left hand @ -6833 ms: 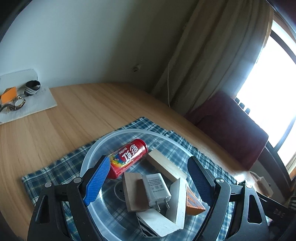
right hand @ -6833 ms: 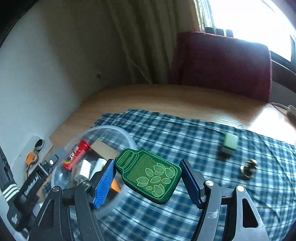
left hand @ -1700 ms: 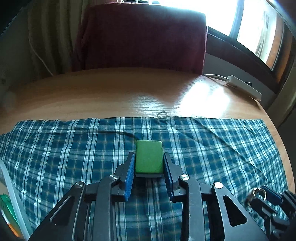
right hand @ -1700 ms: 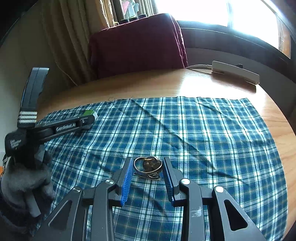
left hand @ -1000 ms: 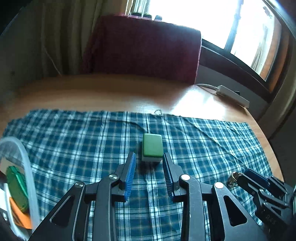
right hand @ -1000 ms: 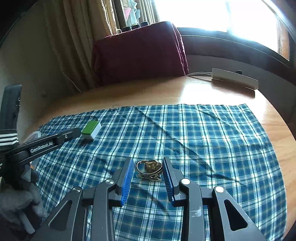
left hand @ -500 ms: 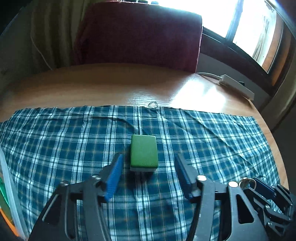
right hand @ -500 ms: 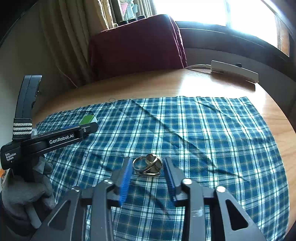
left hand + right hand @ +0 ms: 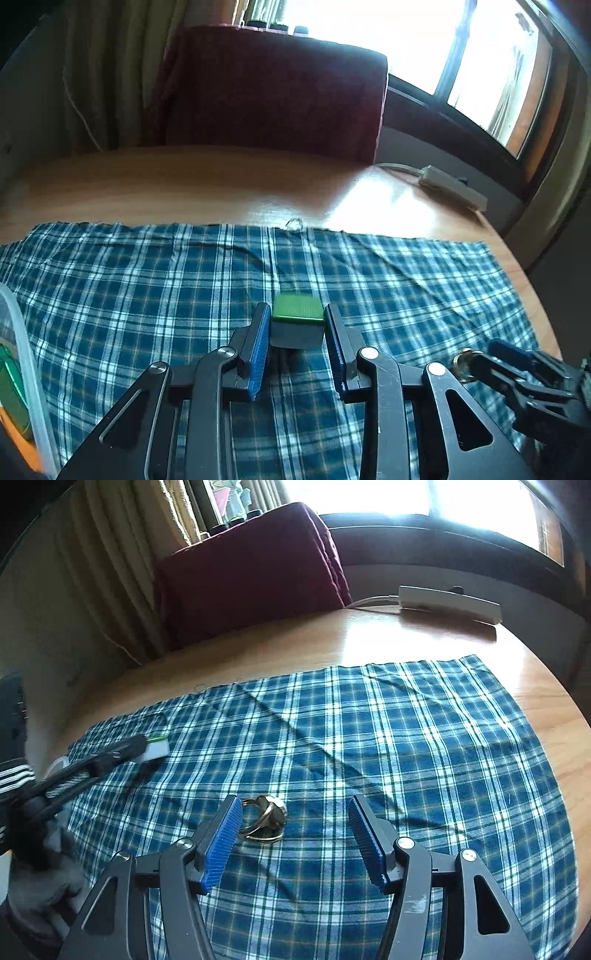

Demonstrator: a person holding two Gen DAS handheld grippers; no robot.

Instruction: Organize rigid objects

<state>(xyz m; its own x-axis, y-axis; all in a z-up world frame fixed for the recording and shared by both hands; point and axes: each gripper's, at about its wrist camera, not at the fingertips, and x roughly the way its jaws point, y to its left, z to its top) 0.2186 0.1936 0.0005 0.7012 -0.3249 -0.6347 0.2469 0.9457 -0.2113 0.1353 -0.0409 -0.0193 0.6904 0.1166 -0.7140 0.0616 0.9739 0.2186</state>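
Observation:
A small block with a green top (image 9: 297,312) sits between the blue pads of my left gripper (image 9: 297,332), which is shut on its sides just above the blue plaid cloth (image 9: 147,280). The right wrist view shows the same block (image 9: 159,748) at the tip of the left gripper (image 9: 136,746). A gold ring (image 9: 266,819) lies on the cloth (image 9: 406,746), close against the left finger of my right gripper (image 9: 293,834). That gripper is open wide and holds nothing. In the left wrist view the ring (image 9: 463,363) shows at the tip of the right gripper (image 9: 484,356).
A clear plastic bowl (image 9: 22,350) at the far left edge holds a green piece (image 9: 11,387) and something orange. A white power strip (image 9: 447,600) lies at the back right of the round wooden table (image 9: 184,184). A maroon chair back (image 9: 273,88) stands behind it.
My left gripper, open around the green block half a second ago, has shut on it. My right gripper, then narrow around the ring, has opened wide; the ring stays on the cloth.

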